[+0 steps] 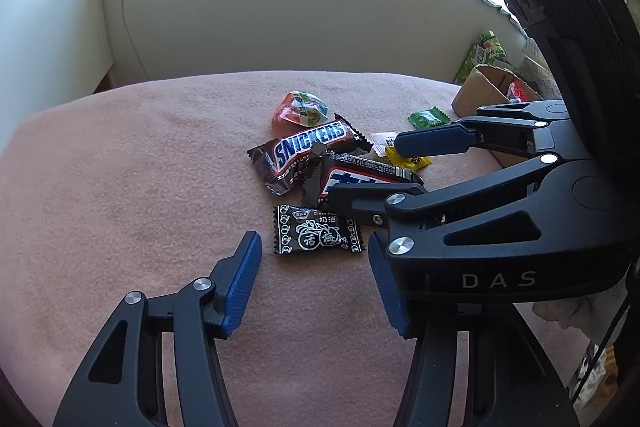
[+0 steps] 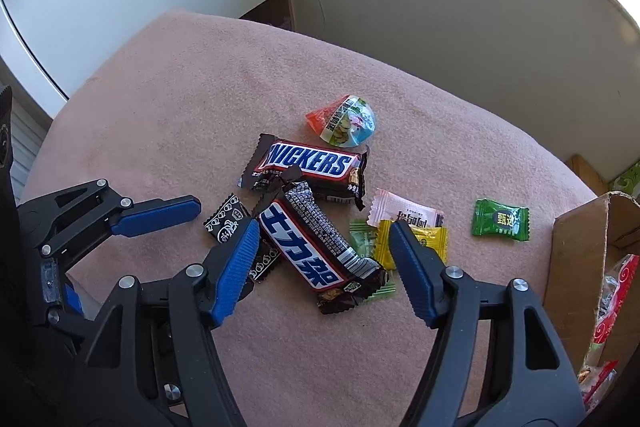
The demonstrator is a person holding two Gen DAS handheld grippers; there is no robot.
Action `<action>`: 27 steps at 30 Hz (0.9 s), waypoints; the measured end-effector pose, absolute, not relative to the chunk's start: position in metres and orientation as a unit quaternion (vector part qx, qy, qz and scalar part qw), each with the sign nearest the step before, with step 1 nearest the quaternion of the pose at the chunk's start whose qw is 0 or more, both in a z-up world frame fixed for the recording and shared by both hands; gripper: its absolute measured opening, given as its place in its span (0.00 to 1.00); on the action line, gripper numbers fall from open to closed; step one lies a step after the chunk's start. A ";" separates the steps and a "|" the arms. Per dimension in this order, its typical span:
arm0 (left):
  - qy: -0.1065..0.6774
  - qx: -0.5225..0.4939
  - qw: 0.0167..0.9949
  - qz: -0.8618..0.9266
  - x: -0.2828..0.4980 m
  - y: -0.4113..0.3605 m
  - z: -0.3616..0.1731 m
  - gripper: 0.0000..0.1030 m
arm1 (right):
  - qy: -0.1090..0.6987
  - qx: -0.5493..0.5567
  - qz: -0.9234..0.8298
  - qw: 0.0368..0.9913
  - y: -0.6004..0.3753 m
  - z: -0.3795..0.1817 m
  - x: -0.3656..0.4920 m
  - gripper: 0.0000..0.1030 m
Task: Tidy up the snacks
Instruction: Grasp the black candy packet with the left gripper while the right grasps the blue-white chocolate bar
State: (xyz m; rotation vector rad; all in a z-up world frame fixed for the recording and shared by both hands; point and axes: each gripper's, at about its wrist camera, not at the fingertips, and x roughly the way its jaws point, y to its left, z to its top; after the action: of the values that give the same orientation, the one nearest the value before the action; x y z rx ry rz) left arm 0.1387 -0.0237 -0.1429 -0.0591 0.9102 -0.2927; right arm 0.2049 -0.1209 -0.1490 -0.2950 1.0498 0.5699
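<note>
Both claws spread wide over a snack pile on the pink cloth (image 2: 180, 115).

The right gripper (image 2: 320, 247) straddles the Chinese-label Snickers bar (image 2: 316, 251); the left gripper (image 1: 312, 267) gapes before the black plum candy (image 1: 318, 230). Beyond lie the second Snickers (image 2: 308, 167), the jelly cup (image 2: 346, 125), a green candy (image 2: 501, 219) and the cardboard box (image 2: 580, 251).

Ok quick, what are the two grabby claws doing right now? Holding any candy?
Left gripper: open, holding nothing, above the black plum candy.
Right gripper: open, holding nothing, its fingers either side of the Snickers bar.
</note>
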 end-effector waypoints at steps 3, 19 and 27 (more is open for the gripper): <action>0.439 -0.019 0.887 -0.141 0.141 -0.028 -0.145 0.53 | 0.502 -0.128 0.268 0.812 -0.120 -0.156 0.211 0.68; 0.431 0.017 0.892 -0.136 0.146 -0.037 -0.147 0.24 | 0.523 -0.071 0.272 0.805 -0.146 -0.151 0.207 0.39; 0.430 0.011 0.892 -0.138 0.143 -0.034 -0.146 0.10 | 0.514 -0.070 0.259 0.815 -0.157 -0.151 0.193 0.33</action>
State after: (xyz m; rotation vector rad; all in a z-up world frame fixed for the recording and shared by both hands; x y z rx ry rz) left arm 0.1432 -0.0342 -0.1460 0.0232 0.8921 -0.2858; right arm 0.1928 -0.1566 -0.1508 -0.1494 1.0968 0.5522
